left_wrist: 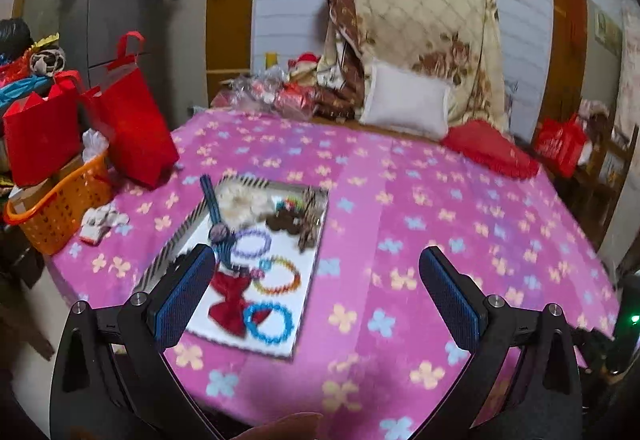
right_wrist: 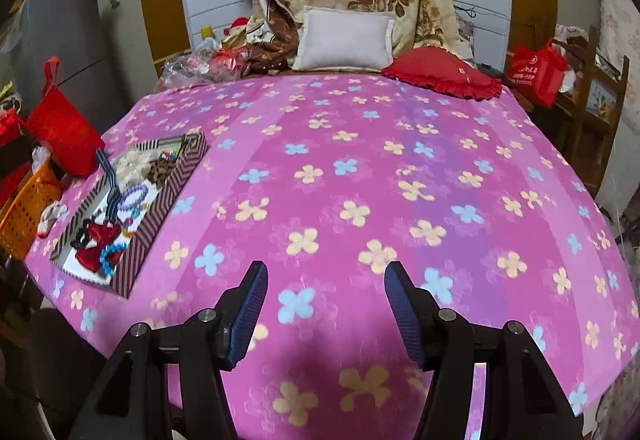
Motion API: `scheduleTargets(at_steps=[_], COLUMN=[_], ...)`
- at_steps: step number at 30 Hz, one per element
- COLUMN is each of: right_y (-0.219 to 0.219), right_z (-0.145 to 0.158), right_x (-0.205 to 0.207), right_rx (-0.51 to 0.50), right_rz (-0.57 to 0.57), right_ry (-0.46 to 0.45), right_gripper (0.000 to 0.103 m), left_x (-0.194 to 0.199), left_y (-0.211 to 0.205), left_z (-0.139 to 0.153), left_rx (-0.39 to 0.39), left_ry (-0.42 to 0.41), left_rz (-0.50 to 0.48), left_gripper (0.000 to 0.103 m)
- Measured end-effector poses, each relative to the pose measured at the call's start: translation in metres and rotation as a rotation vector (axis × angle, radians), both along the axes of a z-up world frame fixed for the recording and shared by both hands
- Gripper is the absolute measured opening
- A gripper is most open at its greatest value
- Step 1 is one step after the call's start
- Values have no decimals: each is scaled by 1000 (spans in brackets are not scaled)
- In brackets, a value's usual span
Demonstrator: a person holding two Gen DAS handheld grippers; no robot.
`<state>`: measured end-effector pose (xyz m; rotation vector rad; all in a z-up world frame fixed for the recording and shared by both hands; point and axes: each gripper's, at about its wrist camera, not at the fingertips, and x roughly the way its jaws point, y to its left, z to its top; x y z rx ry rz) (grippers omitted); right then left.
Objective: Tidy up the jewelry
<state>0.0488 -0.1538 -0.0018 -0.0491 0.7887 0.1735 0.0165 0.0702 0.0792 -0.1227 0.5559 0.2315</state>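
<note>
A shallow striped box (left_wrist: 308, 304) lies on the pink flowered blanket (left_wrist: 420, 240). It holds a blue bead bracelet (left_wrist: 268, 322), an orange bracelet (left_wrist: 277, 275), a purple bracelet (left_wrist: 251, 242), a red bow (left_wrist: 229, 302), a dark striped ribbon piece (left_wrist: 214, 210) and several more trinkets. My left gripper (left_wrist: 318, 260) is open and empty, above the blanket just right of the box. In the right wrist view the box (right_wrist: 136, 260) sits far left; my right gripper (right_wrist: 326, 274) is open and empty over bare blanket.
Red gift bags (left_wrist: 132, 120) and an orange basket (left_wrist: 56, 208) stand at the blanket's left edge. A white pillow (left_wrist: 406, 100), a red cushion (left_wrist: 488, 148) and a floral quilt (left_wrist: 420, 20) lie at the back. Wooden furniture (right_wrist: 592, 104) stands at right.
</note>
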Motion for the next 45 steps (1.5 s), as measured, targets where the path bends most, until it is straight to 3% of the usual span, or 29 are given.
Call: scheduleTargets(at_steps=[16,45], right_y=[35,43], right_z=[-16,-27], right_x=[-15,-13], right_rx=[-97,-121], right_rz=[54,61], right_ry=[31,59], right_gripper=[59,60], left_x=[-11,-4], left_y=[1,-10], left_z=[-54,-82], left_rx=[33,39], left_ry=[170,263], left_rz=[33,-22], left_gripper=[102,102])
